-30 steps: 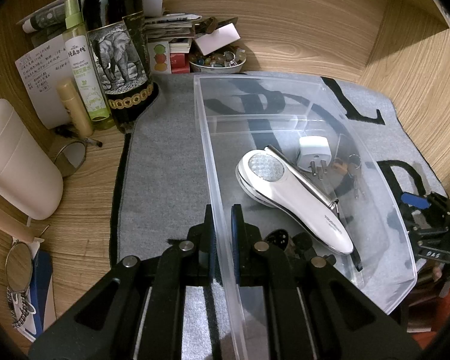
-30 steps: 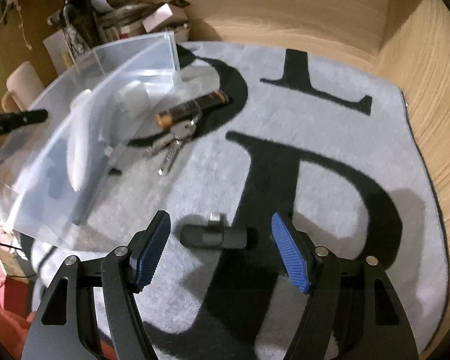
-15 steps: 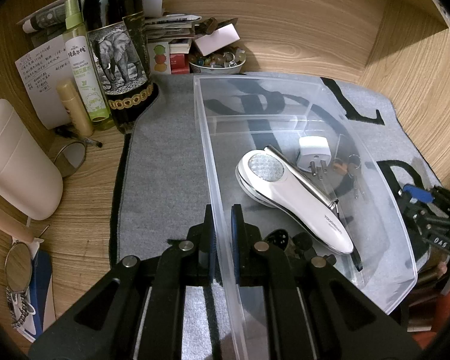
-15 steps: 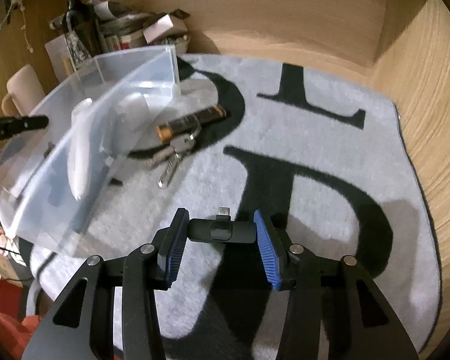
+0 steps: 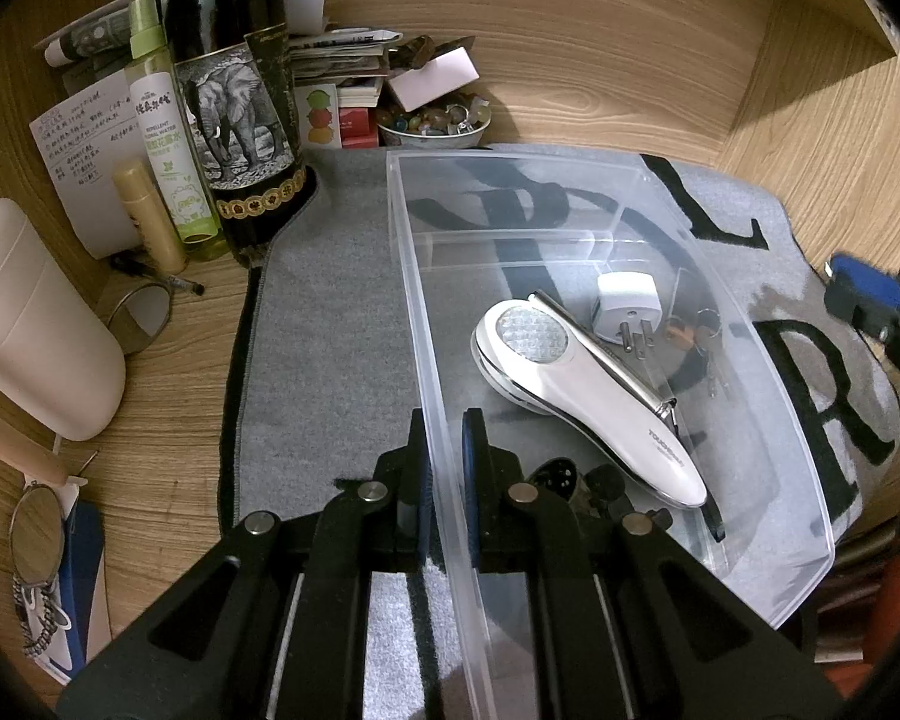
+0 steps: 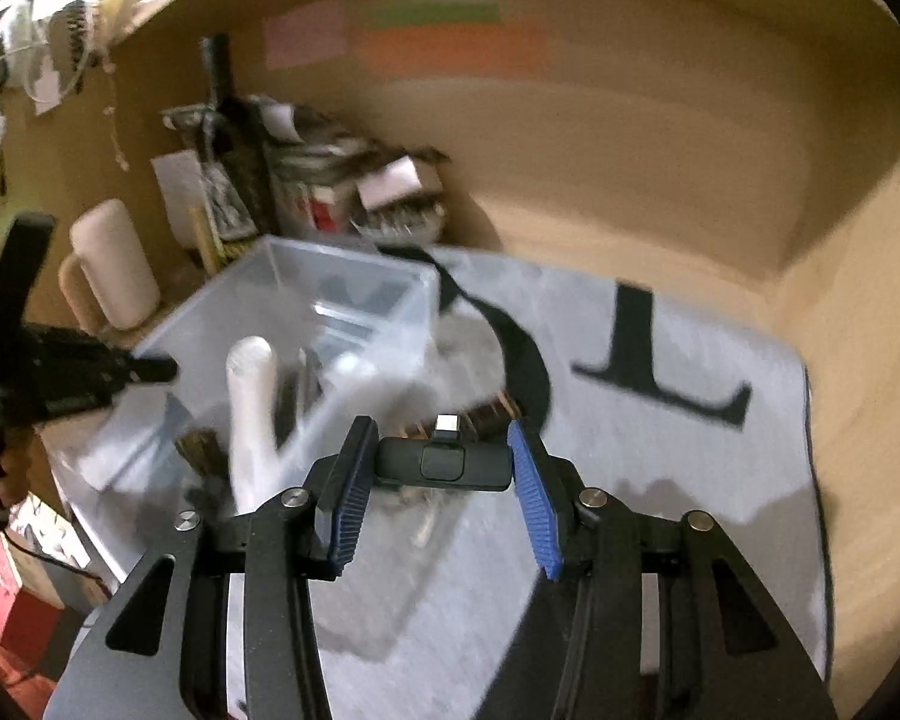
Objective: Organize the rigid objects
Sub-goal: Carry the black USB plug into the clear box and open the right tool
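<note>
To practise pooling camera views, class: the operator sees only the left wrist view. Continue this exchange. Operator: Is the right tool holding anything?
Observer: Yes, the right tool grips a small black adapter by its two ends.
Operator: Which way does it face?
Observer: Its metal plug points forward, away from the tool.
Operator: Is it inside the clear bin?
Observer: It appears not; it hangs beside the clear bin, over the grey mat.

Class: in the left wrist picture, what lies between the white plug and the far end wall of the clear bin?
A clear divider wall crosses the bin between the plug and the far end, in the left wrist view.
</note>
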